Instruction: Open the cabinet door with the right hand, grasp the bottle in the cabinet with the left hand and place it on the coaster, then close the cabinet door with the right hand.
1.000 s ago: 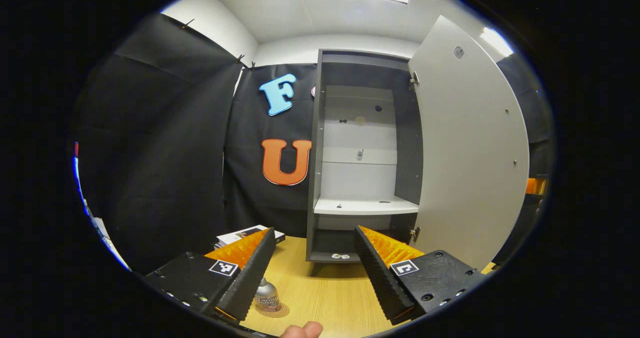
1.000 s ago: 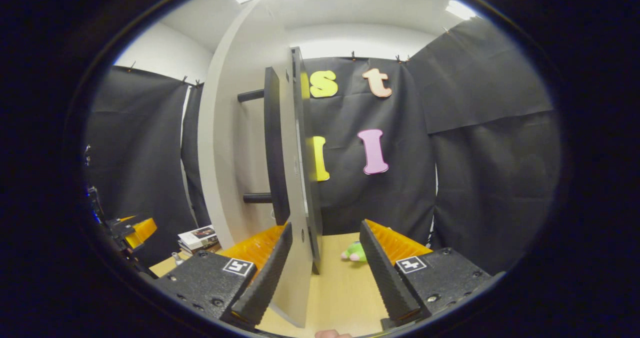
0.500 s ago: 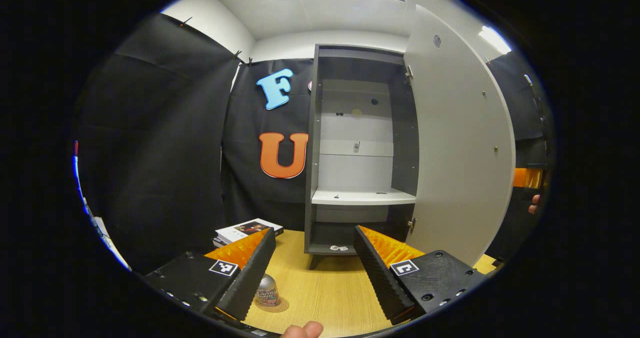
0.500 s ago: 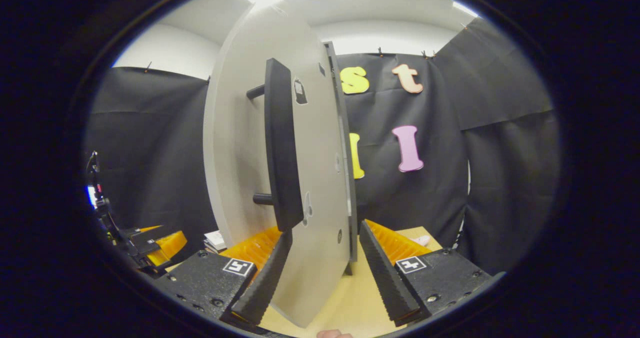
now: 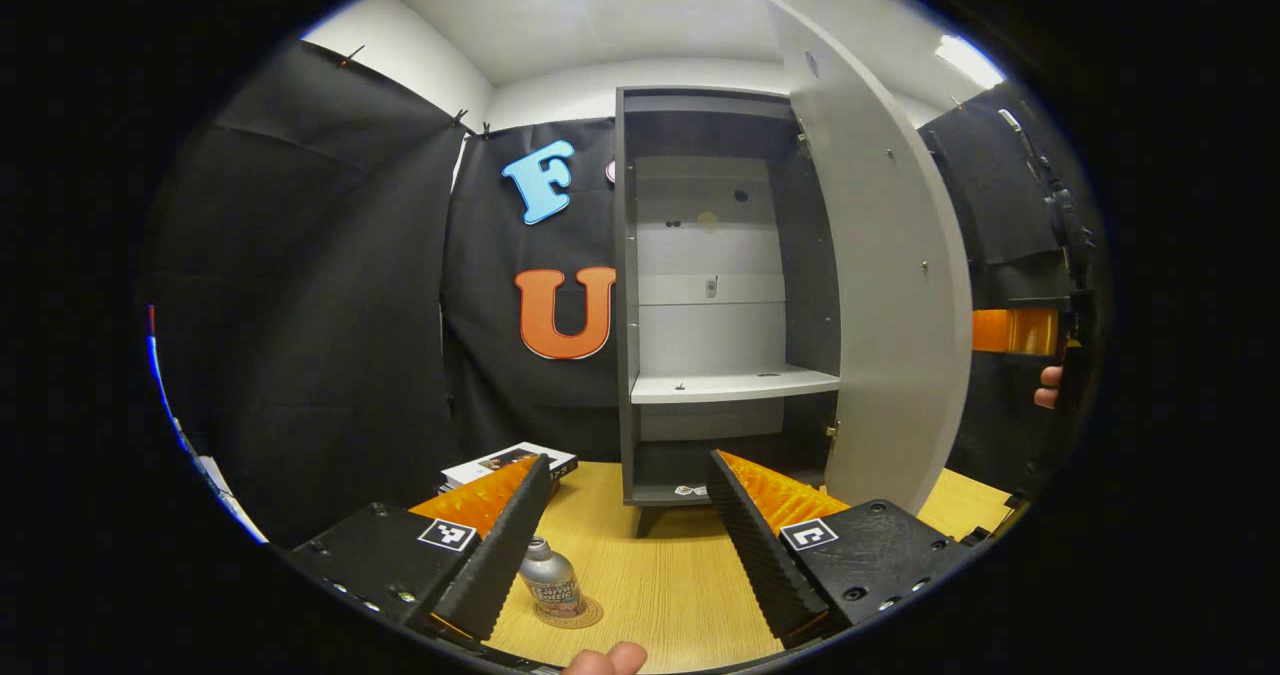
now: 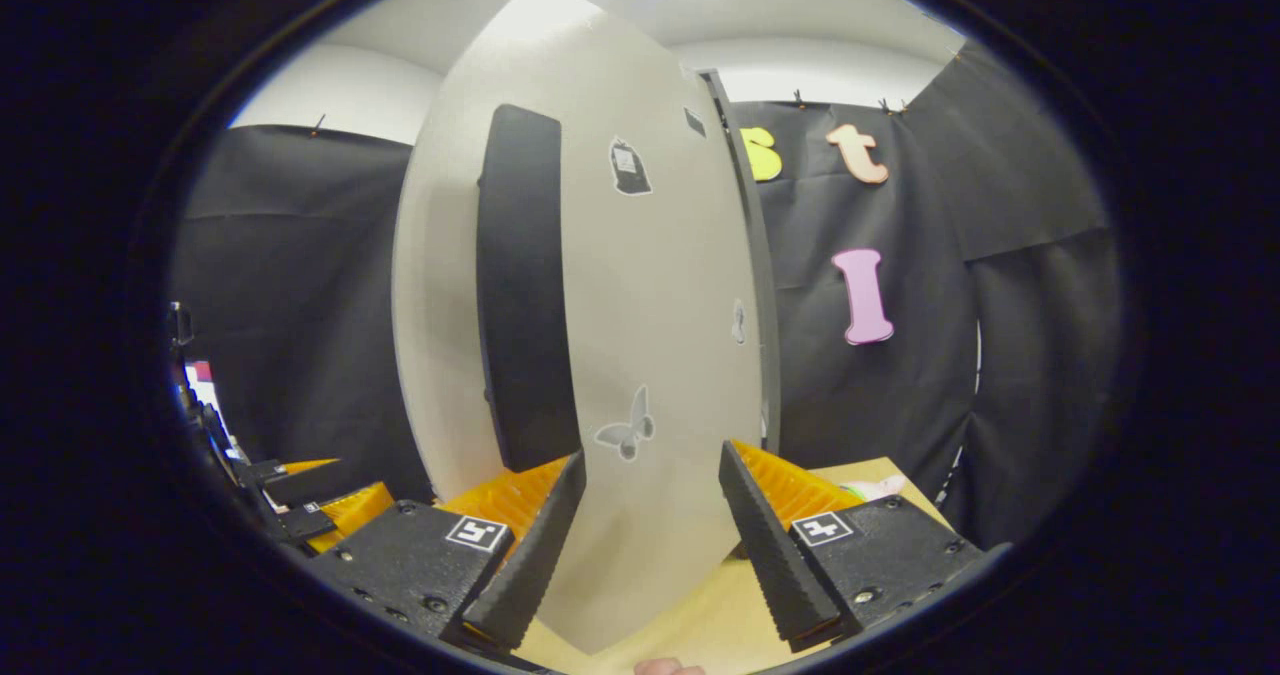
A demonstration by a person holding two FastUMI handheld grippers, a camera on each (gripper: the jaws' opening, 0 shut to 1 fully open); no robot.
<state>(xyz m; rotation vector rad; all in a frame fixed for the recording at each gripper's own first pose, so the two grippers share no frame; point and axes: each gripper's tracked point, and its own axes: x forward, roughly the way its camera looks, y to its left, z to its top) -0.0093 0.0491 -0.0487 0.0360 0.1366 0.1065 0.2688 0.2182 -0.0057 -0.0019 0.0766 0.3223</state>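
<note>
Standing upright on the round coaster (image 5: 568, 612) on the wooden bench (image 5: 660, 575): small metal bottle (image 5: 551, 579), partly hidden behind one finger of the left claw (image 5: 628, 545). Left claw spread wide, holding nothing, raised above the bench and aimed at the grey cabinet (image 5: 722, 295). Cabinet interior open to view, with a bare white shelf (image 5: 735, 385) across the middle. Cabinet door (image 5: 880, 285) swung partway out on the cabinet's right-hand side. Stack of books (image 5: 510, 463) lying on the bench beside the cabinet. Right claw (image 6: 650, 545) also spread apart, gripping nothing, close up against the door's outer face (image 6: 640, 355), with the dark bar handle (image 6: 525, 285) above its near finger. Butterfly sticker (image 6: 627, 431) low on the door.
</note>
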